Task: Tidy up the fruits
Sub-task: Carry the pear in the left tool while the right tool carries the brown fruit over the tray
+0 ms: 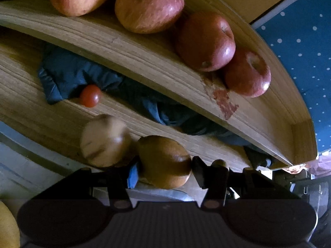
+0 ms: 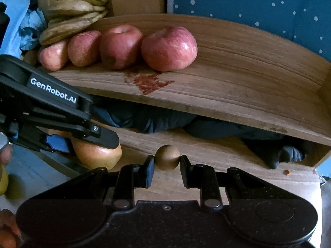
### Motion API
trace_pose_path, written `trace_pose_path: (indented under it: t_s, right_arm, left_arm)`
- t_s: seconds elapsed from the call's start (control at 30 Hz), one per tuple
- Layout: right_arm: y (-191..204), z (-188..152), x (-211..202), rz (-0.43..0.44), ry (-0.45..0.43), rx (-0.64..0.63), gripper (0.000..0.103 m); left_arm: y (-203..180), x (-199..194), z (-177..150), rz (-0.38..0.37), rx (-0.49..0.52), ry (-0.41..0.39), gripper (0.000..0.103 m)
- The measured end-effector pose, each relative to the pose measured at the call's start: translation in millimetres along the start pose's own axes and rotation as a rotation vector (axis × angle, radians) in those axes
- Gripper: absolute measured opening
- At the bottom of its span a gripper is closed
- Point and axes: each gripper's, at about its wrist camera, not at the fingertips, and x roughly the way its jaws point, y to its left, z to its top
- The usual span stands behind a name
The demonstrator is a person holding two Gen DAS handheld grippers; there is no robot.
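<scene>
My left gripper (image 1: 163, 171) is shut on a brownish-orange pear-like fruit (image 1: 164, 161) just above the lower wooden shelf (image 1: 51, 115); the same gripper and fruit (image 2: 97, 155) show at the left of the right wrist view. My right gripper (image 2: 167, 166) holds a small round brown fruit (image 2: 167, 157) between its fingers, at the front of the lower shelf (image 2: 217, 155). Several red apples (image 2: 168, 48) sit in a row on the upper shelf (image 2: 238, 78), with bananas (image 2: 76, 14) behind them. A cherry tomato (image 1: 90, 96) and a blurred pale fruit (image 1: 104, 140) are on the lower shelf.
A dark blue cloth (image 2: 157, 119) lies at the back of the lower shelf. A red stain (image 2: 150, 82) marks the upper shelf. A blue dotted wall (image 2: 258, 4) is behind. A yellow fruit (image 1: 7, 225) is at the lower left.
</scene>
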Motion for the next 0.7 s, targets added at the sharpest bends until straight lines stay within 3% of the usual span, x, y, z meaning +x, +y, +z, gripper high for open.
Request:
trace_pose_path:
  t_s: [0.7]
  right_arm:
    - [39,-23,-45,-0.077,-0.031,0.074,0.028]
  left_arm:
    - [9,-44,-3,-0.085,0.126,0.013,0.057]
